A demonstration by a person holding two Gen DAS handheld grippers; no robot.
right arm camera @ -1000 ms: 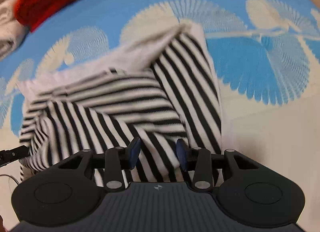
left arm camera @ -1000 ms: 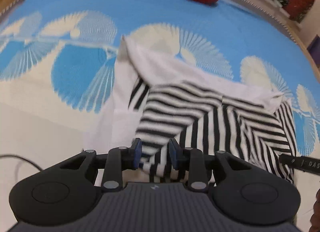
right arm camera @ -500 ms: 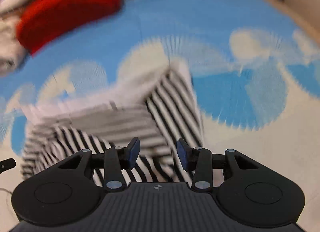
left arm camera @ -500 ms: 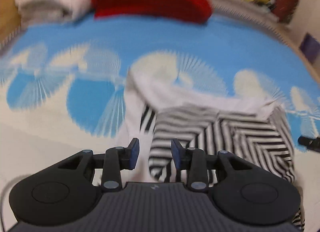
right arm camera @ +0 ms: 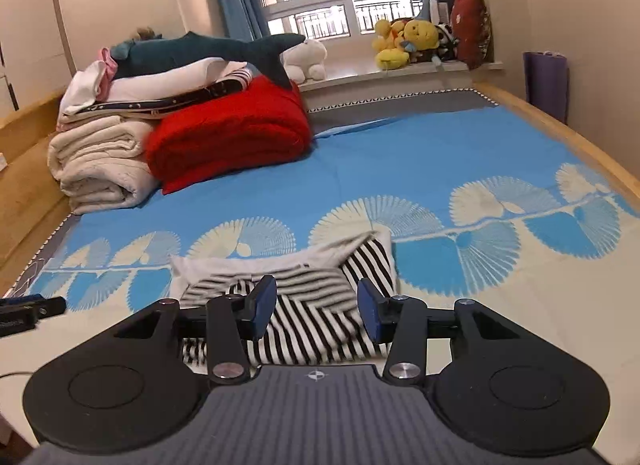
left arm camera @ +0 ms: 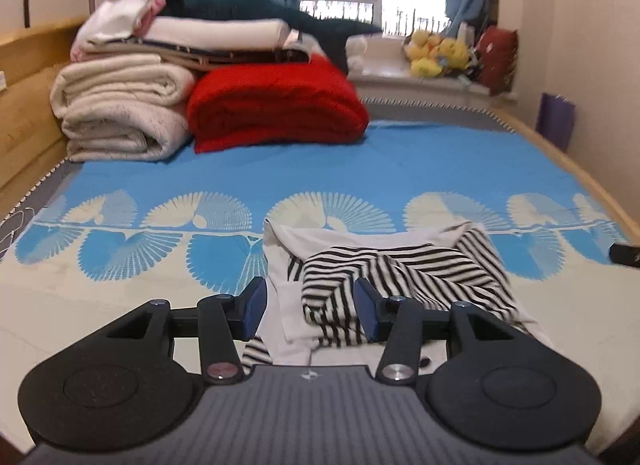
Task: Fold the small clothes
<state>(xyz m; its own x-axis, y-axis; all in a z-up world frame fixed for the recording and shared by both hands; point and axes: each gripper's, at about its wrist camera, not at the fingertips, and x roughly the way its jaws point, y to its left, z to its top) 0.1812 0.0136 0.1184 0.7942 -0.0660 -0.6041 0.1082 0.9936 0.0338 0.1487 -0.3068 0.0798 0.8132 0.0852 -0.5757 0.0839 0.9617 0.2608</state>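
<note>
A small black-and-white striped garment (left arm camera: 400,277) lies folded in on itself on the blue patterned bedspread (left arm camera: 360,169), white inner side showing along its far edge. It also shows in the right wrist view (right arm camera: 304,305). My left gripper (left arm camera: 310,305) is open and empty, raised just in front of the garment's near left part. My right gripper (right arm camera: 316,307) is open and empty, raised in front of the garment's near right part. The right gripper's tip (left arm camera: 624,255) shows at the right edge of the left wrist view.
A folded red blanket (left arm camera: 276,105) and a stack of cream quilts (left arm camera: 120,113) with a plush shark (right arm camera: 216,49) sit at the head of the bed. Stuffed toys (right arm camera: 404,41) line the window sill. Wooden bed rails run along both sides.
Both grippers have let go of the garment, opened and pulled back and up. The views now take in the whole bed and window. The garment's folded layers now lie flat.
</note>
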